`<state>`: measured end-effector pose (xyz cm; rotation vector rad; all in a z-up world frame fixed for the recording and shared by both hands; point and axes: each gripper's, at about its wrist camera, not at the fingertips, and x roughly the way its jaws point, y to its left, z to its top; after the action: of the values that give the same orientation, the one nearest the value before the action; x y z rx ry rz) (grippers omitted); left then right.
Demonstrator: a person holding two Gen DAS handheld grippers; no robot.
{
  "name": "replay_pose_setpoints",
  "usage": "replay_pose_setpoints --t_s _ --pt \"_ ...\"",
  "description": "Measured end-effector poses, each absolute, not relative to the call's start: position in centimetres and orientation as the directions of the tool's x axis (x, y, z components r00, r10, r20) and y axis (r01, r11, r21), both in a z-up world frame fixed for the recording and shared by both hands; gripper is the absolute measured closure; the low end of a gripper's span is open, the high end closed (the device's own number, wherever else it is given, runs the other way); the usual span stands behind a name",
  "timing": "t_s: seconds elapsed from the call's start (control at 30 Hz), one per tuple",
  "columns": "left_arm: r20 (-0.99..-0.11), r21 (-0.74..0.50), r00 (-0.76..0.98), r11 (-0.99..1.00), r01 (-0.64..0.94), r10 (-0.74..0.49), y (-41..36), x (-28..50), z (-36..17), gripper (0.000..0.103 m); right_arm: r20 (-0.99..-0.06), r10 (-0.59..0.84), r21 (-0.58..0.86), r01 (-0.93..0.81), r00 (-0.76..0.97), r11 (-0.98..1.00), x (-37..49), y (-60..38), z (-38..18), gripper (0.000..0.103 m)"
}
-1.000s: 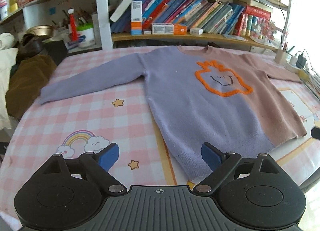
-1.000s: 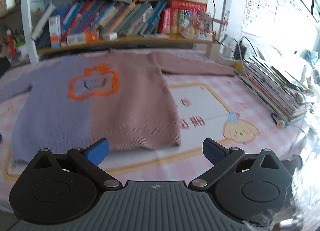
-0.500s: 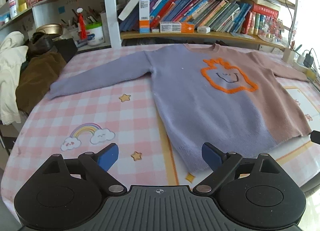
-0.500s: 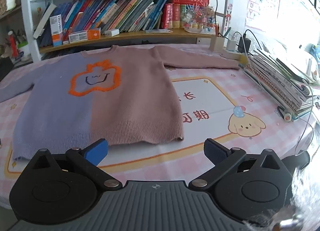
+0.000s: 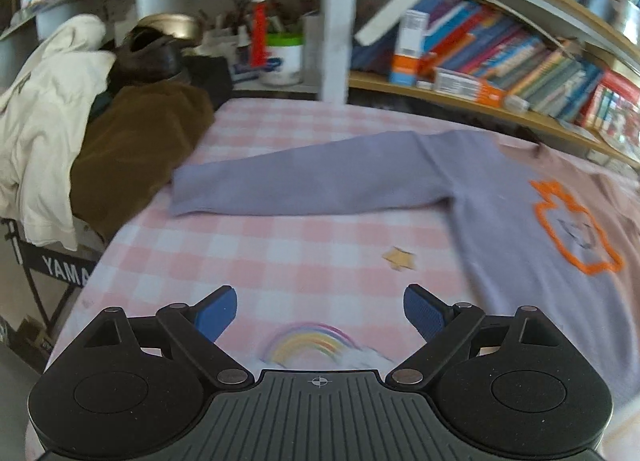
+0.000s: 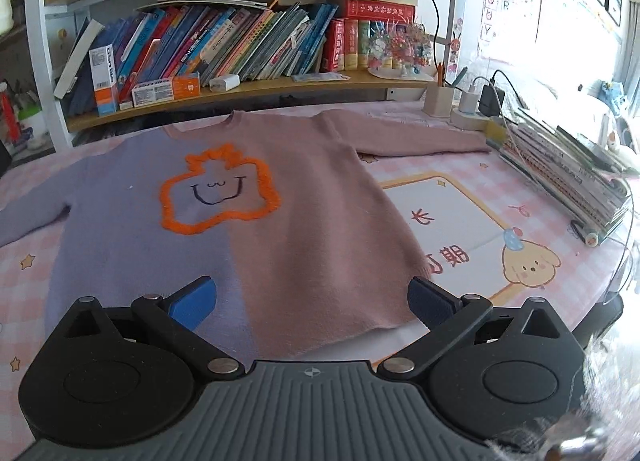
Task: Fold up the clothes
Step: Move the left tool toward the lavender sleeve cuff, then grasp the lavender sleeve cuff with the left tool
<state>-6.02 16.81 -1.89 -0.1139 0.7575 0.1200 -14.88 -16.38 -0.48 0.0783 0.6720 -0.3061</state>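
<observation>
Left gripper (image 5: 320,311) fills the bottom of the left wrist view with its blue-padded fingers (image 5: 216,311) spread wide and nothing between them. Below the gap lies the pink-and-white checked tablecloth (image 5: 280,257), with a printed rainbow (image 5: 310,345) just ahead of the gripper body and a small yellow star (image 5: 398,258) further out. The sweater (image 5: 532,221) lies flat on the cloth to the right, clear of both fingers. Its lilac sleeve (image 5: 304,187) stretches out to the left, the cuff ending near the table's edge. An orange outlined shape (image 5: 572,233) sits on the chest, and the far right part of the garment is dusty pink. Beyond the table's left edge is a heap of brown and cream clothes (image 5: 100,141). A bookshelf (image 5: 500,57) runs along the back. This view is somewhat blurred.

From the right wrist view, the right gripper (image 6: 312,299) is likewise opened wide and empty, hanging over the sweater's (image 6: 280,221) lower hem. The left finger sits above the lilac half, the right finger near the pink half's lower corner. The garment lies spread front-up, lilac on the left and pink on the right, with the orange shape (image 6: 218,191) framing a drawn smile. The pink sleeve (image 6: 412,137) reaches right towards a stack of magazines (image 6: 568,173) and a power strip (image 6: 474,121). Books (image 6: 240,45) line the shelf behind.
</observation>
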Motion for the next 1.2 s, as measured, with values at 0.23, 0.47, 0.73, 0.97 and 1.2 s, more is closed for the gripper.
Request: replay_pose_setpoints --t_s 0.23,0.47,0.73,0.97,1.2 --pt "-0.639 -0.161 0.763 0.951 -0.263 0.103 23.5 -3.3 -3.4 0.013 -0.644 -0.316 -0.097 0.335 0.697 0.937 -14.5 -13.9 -0.5 0.0" --pt "-0.644 -0.316 0.759 0.869 -0.38 0.098 28.5 -0.8 -5.2 0.027 -0.665 -0.378 -0.162 0.37 0.644 0.915 -15.0 -12.4 -0.7 0.0" --pt "-0.597 -0.422 0.801 0.829 -0.369 0.052 30.1 1.1 -5.9 0.043 -0.664 -0.43 -0.219 0.391 0.612 0.894 -15.5 -11.1 -0.6 0.0" --pt "-0.571 -0.526 0.82 0.785 -0.327 -0.041 29.1 2.8 -6.2 0.046 -0.664 -0.467 -0.238 0.427 0.584 0.872 -15.9 -11.2 -0.5 0.0" --pt "-0.598 -0.523 0.801 0.741 -0.421 0.033 30.1 3.6 -6.6 0.081 -0.658 -0.476 -0.247 0.43 0.583 0.868 -15.9 -11.2 -0.4 0.0"
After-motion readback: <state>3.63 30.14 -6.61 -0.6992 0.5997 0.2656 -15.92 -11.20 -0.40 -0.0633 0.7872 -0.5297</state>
